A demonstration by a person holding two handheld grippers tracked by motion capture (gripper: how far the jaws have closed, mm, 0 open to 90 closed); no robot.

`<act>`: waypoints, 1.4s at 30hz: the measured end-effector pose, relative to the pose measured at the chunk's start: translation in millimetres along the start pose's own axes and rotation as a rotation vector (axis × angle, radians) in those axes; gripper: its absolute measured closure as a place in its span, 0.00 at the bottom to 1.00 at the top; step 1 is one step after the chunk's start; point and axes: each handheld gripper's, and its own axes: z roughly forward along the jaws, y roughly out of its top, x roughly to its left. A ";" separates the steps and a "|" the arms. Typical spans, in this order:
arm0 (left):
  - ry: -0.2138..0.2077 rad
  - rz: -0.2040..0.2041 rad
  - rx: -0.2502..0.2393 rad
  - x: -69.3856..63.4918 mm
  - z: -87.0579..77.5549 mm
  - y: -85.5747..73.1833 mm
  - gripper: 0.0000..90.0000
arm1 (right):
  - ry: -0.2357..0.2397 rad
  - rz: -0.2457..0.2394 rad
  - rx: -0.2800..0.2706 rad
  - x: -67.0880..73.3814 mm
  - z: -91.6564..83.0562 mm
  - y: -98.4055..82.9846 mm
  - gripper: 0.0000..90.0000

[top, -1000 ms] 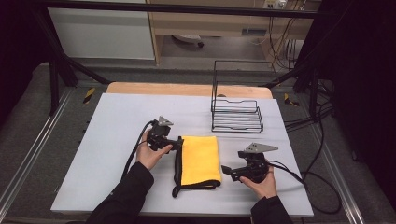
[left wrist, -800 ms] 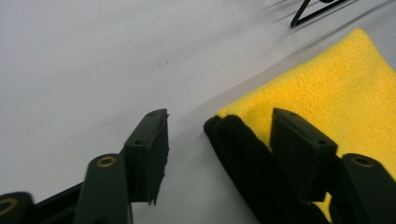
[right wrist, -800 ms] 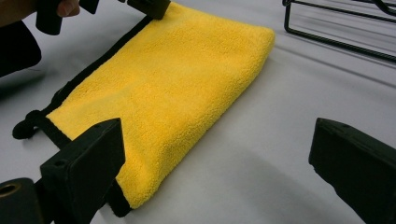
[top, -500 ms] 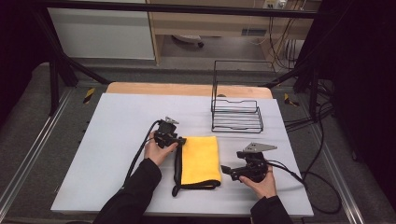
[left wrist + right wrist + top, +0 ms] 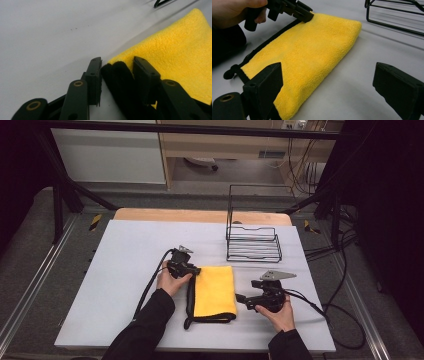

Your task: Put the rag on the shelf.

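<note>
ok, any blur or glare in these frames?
High view: table evenly lit, no glare, surroundings dark. Left gripper view: near jaws soft, cloth pile sharp, faint shadow along its edge. Right gripper view: jaws slightly blurred, cloth crisp, rack a bit soft.

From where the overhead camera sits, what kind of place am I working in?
Most likely a lab recording bench, not a home. A white table stands inside a dark metal frame, loose cables trail over the floor, and only a yellow cloth and a wire rack are laid out.
</note>
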 end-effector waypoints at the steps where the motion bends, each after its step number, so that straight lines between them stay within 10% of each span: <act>1: 0.001 0.004 0.001 -0.5 -0.2 -0.2 0.66 | -0.006 0.002 0.001 0.1 1.4 1.5 0.11; 24: -0.017 0.042 -0.007 -3.9 -0.7 -3.3 0.82 | -0.148 0.017 0.043 -25.2 76.4 46.3 0.54; 42: -0.035 0.025 -0.015 -1.2 -0.5 -4.5 0.82 | -0.073 0.127 0.136 -33.2 90.2 43.4 0.86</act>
